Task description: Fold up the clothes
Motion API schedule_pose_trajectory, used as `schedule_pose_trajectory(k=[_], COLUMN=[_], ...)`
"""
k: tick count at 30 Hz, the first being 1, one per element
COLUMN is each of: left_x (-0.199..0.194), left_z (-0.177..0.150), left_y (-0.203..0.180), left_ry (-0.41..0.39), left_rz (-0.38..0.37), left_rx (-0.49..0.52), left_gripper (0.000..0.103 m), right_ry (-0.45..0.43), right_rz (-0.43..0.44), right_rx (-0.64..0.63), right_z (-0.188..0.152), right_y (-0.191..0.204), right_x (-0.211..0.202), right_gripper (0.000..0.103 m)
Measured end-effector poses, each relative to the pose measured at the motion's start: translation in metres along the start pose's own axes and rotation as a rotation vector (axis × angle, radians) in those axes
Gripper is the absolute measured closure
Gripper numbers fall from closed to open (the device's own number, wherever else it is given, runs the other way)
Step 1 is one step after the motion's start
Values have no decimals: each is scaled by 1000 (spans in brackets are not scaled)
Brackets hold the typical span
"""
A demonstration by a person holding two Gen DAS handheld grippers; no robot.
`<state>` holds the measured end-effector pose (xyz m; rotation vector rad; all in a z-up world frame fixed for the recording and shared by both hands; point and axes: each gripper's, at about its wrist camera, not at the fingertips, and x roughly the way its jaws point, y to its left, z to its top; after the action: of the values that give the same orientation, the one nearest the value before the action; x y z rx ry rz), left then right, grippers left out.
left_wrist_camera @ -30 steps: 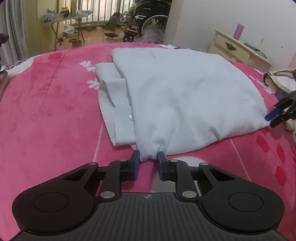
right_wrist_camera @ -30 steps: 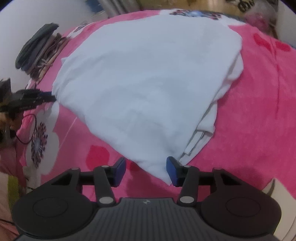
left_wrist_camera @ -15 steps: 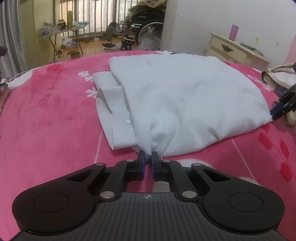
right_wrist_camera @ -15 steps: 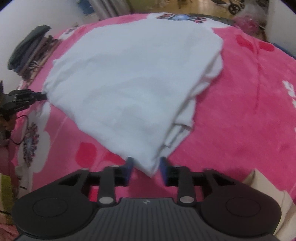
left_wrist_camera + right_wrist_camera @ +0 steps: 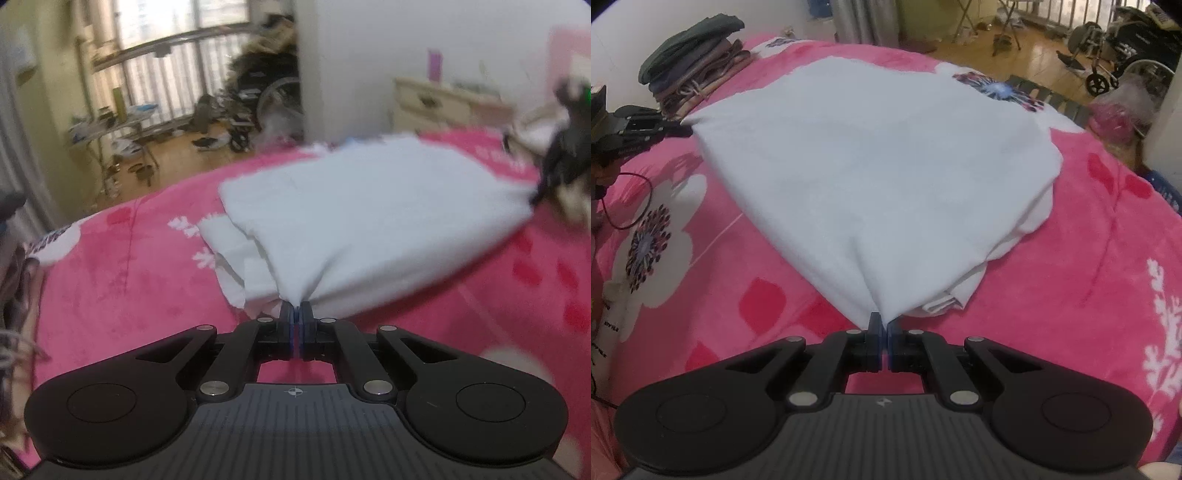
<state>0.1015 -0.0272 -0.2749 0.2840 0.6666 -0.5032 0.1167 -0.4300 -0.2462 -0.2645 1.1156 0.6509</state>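
Both tongs were clamped on adjacent corners of the white shirt (image 5: 871, 166) lying partly folded on the pink blanket (image 5: 1089, 280): left gripper (image 5: 296, 314), right gripper (image 5: 882, 325); lifting both evenly would probably keep edges aligned.

White garment (image 5: 871, 177) on pink bed (image 5: 1089, 280)

My left view smears: the right gripper (image 5: 533, 194) is a dark blur at the shirt (image 5: 369, 221) edge. Shirt layers underneath stay hidden; my fingertips bury each pinched corner.
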Motion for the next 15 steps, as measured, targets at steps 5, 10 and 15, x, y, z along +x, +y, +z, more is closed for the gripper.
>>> schedule_pose_trajectory(k=[5,10,15], left_x=[19,23,8], left_z=[-19,-29,-23], left_y=[-5,1,17], left_ry=[97,157,189], left_rz=[0,28,87], left_rx=[24,-50,-129], left_gripper=[102,90,75], right_ry=[18,63,35], right_rz=[-23,-50,-48], right_rx=[-27,71,200], right_z=[0,-14,-22], right_y=[3,-2,-21], right_x=[6,31,6], right_gripper=[100,85,64])
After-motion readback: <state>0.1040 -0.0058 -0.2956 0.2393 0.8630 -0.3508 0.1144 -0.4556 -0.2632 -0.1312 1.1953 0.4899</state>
